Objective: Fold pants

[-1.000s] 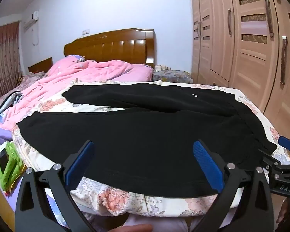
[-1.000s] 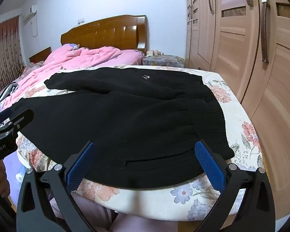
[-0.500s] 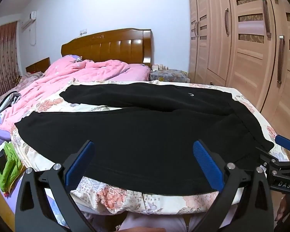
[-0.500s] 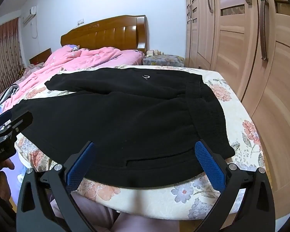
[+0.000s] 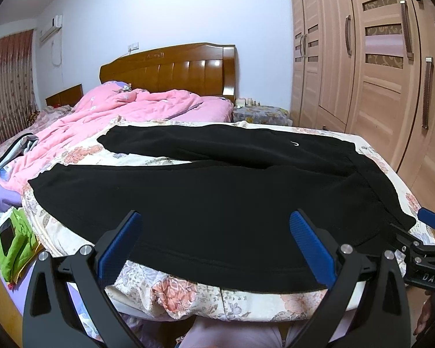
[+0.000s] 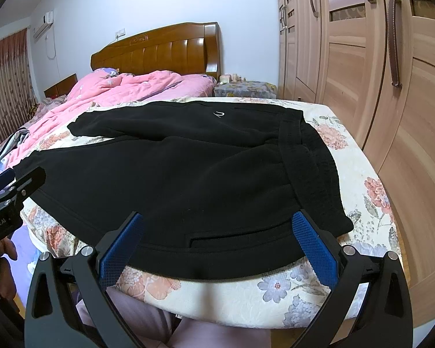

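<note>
Black pants (image 5: 217,200) (image 6: 188,174) lie spread flat across the foot of the bed, waistband to the right, both legs running left, a small white logo on the far leg. My left gripper (image 5: 214,235) hovers open over the near hem of the closer leg, holding nothing. My right gripper (image 6: 217,235) is open too, above the near hip edge by a pocket slit, close to the waistband corner. Each gripper shows at the edge of the other's view.
The pants rest on a floral sheet (image 5: 188,293) (image 6: 362,174). A pink quilt (image 5: 124,110) is heaped toward the wooden headboard (image 5: 171,69). Wardrobe doors (image 6: 391,87) stand close on the right. A green bag (image 5: 11,240) lies at the left bed edge.
Both grippers have drifted slightly; the view has shifted a little, with the pants lying the same. Both stay open.
</note>
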Available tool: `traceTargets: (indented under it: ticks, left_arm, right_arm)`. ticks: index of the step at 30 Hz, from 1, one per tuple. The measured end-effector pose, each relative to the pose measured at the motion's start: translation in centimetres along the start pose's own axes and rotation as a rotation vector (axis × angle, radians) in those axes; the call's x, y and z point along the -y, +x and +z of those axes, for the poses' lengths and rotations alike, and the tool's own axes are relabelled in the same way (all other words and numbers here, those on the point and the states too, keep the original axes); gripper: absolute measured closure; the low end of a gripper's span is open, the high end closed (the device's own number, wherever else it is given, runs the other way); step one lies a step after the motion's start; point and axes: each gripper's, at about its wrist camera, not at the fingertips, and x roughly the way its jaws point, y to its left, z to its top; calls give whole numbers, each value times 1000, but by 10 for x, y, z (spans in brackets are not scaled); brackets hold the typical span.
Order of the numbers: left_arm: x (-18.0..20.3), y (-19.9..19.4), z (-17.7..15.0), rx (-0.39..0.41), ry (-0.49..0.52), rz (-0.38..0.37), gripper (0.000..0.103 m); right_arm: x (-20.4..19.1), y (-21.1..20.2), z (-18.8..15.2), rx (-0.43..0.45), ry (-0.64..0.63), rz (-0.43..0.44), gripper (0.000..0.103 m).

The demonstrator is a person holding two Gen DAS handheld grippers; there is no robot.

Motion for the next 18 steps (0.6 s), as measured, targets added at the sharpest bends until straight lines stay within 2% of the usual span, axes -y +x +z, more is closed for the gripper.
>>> traceTargets:
  ticks: [18]
  left_arm:
    - [-4,5,-6,-28,-20,16,1]
  right_arm:
    - [1,2,-7,-4,10,5,4]
